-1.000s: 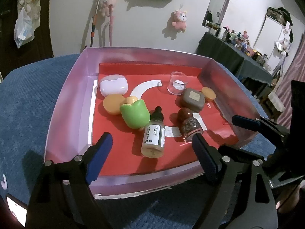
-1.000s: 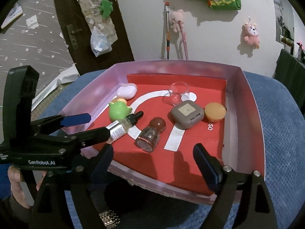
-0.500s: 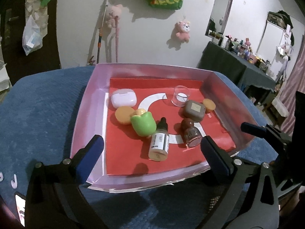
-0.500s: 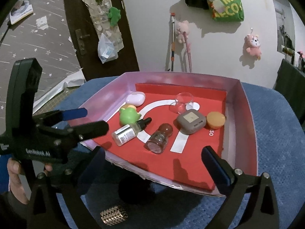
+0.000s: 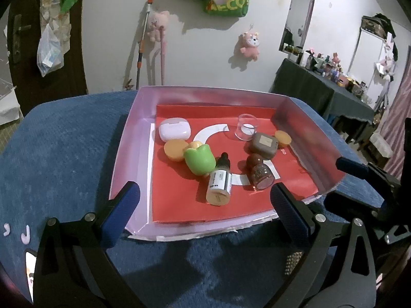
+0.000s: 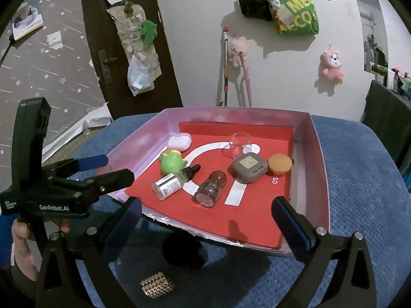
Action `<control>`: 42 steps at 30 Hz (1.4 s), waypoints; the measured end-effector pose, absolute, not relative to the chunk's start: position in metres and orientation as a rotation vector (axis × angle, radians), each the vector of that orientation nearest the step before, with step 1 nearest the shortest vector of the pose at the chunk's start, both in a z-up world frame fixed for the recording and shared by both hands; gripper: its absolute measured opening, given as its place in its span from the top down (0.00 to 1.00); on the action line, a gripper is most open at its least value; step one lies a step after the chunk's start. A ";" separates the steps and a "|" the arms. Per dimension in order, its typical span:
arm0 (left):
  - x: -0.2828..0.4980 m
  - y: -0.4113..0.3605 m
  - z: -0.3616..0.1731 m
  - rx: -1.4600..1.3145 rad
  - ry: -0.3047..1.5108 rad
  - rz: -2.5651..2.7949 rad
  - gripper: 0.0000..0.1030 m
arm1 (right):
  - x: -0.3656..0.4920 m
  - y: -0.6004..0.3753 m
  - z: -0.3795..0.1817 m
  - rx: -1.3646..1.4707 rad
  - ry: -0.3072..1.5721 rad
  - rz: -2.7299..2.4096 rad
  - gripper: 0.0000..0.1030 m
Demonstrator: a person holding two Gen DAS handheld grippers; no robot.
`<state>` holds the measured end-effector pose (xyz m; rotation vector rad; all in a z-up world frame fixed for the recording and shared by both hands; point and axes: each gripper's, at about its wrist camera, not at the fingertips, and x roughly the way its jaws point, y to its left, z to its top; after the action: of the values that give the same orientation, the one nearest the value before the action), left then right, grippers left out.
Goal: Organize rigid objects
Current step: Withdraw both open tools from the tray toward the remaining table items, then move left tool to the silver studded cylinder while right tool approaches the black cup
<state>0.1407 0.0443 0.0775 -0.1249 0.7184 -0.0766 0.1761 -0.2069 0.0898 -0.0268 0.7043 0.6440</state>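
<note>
both tools hover over the near edge of a blue padded surface (image 5: 64, 154), short of the box. the left tool (image 5: 203, 210) has its blue-padded fingers spread as wide as they go, nothing between them; the right tool (image 6: 205, 220) is the same, wide apart and empty. a hand (image 6: 21, 241) grips the left tool's handle at the lower left of the right wrist view. a small perforated metal piece (image 6: 156, 285) lies on the blue surface near the right tool.

the shallow pink-walled box (image 5: 133, 138) with a red floor holds everything. nearest the front lies a dropper bottle (image 5: 219, 182) on its side, black cap pointing to the back. just right of it a glittery brown bottle (image 5: 260, 173) with a round brown cap also lies flat. touching the dropper's left is a green tulip-shaped piece (image 5: 199, 160), with an orange round lid (image 5: 174, 148) beside it and a small yellow thing behind, too hidden to name. further back sits a white earbud case (image 5: 174, 129) near the left wall, a grey-brown square case (image 5: 264, 142) at right with a second orange lid (image 5: 282, 138) touching it, and a clear cup (image 5: 245, 129) upright furthest back.

the front strip of red floor and the left front corner are bare; the right wall stands close to the orange lid.
</note>
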 end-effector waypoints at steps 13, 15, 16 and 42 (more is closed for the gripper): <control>0.120 0.035 0.078 -0.121 0.699 -0.101 0.00 | 0.154 -0.214 0.098 -0.018 0.634 0.617 0.00; 0.118 0.034 0.078 -0.123 0.699 -0.103 0.00 | 0.149 -0.216 0.099 -0.015 0.621 0.615 0.00; 0.117 0.034 0.077 -0.123 0.699 -0.102 0.00 | 0.148 -0.216 0.099 -0.015 0.616 0.615 0.00; 0.083 0.026 0.069 -0.134 0.683 -0.106 0.00 | 0.092 -0.233 0.098 0.005 0.516 0.598 0.00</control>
<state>0.0828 0.0262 0.0688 -0.1340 0.6830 -0.1061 0.0920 -0.2327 0.0977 0.0046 0.5164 0.5977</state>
